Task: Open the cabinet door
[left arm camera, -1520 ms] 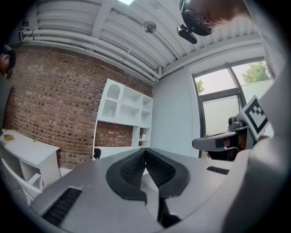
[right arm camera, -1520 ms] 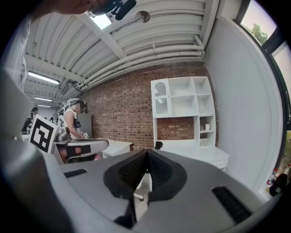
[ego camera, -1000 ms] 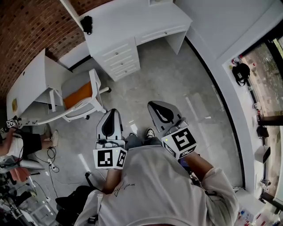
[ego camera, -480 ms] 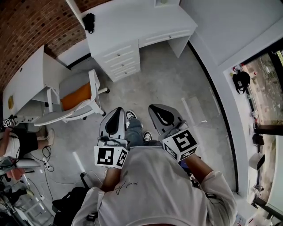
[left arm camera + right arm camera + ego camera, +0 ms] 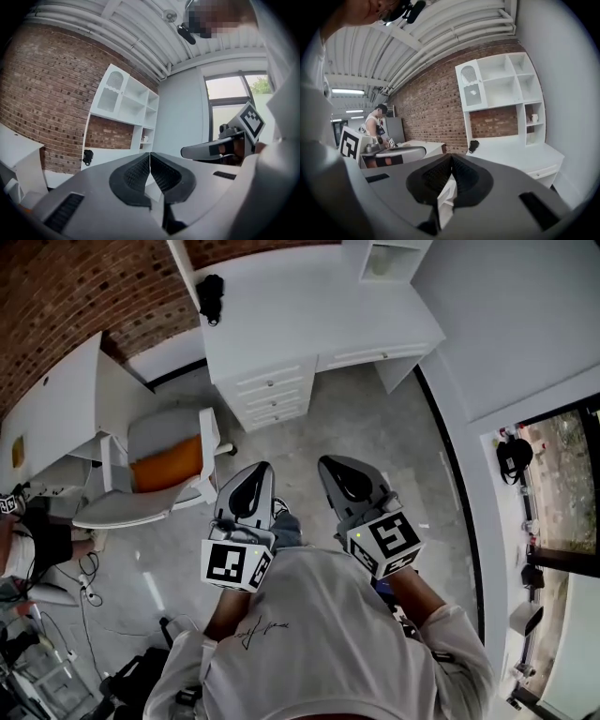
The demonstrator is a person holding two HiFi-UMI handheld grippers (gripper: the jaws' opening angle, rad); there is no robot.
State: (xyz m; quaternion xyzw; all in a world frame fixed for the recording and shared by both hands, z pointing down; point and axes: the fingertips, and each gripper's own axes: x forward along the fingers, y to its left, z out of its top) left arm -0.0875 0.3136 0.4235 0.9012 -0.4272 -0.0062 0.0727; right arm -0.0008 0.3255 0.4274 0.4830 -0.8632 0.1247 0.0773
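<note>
Cabinet door: appears shut, set in the shelf unit above the white counter, at its upper corner on the brick-wall side. Your left gripper and right gripper are well short of the counter, fingers pressed together on nothing. Risk: if you arrive with the fingers closed, they cannot take the door's edge and would likely knock the panel.

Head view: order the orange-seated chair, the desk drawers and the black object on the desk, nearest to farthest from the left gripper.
1. Orange-seated chair, just left of the left gripper.
2. Desk drawers, ahead.
3. Black object, far back on the desk, by the brick wall.
</note>
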